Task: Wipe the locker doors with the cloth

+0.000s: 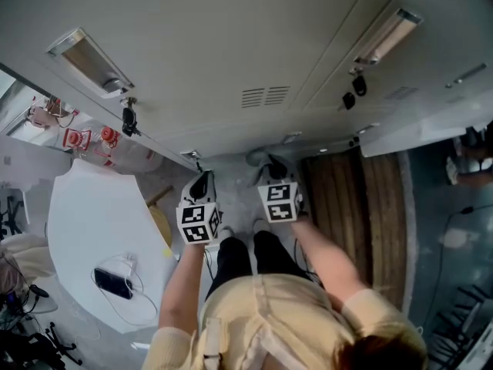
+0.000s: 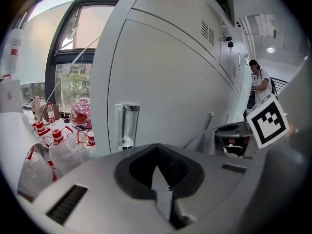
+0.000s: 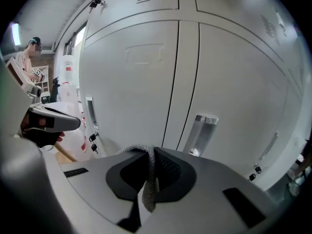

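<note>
Right gripper (image 3: pixel 149 167) is clamped on the grey cloth (image 3: pixel 149 186), which loops over the jaw tips and hangs down between them. The locker doors (image 3: pixel 136 77) are at its 12 o'clock, with a metal handle (image 3: pixel 202 130) at 1 o'clock. Left gripper (image 2: pixel 157 162) has its jaws together with nothing in them, beside the right one in the head view; white table (image 1: pixel 85 206) with a phone (image 1: pixel 113 282) at 8 o'clock.

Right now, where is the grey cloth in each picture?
Head view: cloth, centre, at the right gripper tip.
Left gripper view: probably the grey fold right of centre.
Right gripper view: low centre, pinched in the jaws.
Shared landmark: the locker doors.
</note>
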`<state>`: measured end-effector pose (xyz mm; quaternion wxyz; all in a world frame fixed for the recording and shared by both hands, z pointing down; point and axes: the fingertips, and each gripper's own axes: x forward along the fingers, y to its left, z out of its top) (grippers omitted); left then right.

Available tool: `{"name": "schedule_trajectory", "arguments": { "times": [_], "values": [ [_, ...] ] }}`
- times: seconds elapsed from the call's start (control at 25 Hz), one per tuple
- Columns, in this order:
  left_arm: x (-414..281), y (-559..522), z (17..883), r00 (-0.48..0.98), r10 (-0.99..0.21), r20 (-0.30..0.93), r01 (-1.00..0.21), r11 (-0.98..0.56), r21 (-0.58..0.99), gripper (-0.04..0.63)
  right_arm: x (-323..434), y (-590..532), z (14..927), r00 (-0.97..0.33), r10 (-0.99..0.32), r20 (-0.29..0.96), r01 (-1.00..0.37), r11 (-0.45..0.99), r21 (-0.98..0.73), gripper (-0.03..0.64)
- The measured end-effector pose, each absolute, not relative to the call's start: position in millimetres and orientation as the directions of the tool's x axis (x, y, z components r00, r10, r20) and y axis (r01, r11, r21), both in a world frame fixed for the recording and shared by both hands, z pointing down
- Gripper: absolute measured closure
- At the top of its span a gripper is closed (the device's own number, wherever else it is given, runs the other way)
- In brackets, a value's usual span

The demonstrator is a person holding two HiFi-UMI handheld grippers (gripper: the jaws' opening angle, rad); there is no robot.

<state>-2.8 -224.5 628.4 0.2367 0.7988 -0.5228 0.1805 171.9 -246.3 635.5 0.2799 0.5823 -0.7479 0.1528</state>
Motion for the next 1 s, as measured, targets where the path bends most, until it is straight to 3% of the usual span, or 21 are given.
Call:
{"name": "schedule_trajectory", "arguments": {
  "times": [1.0],
  "values": [
    [-44.4,-198.4,520.8,0.383,-0.833,0.4,-0.924,-0.345,0.167,0.607,150.4,-211.2,501.2,-0.24,-0.886,0.396,-0.965,0.263,0.004,0.612]
  ]
}}
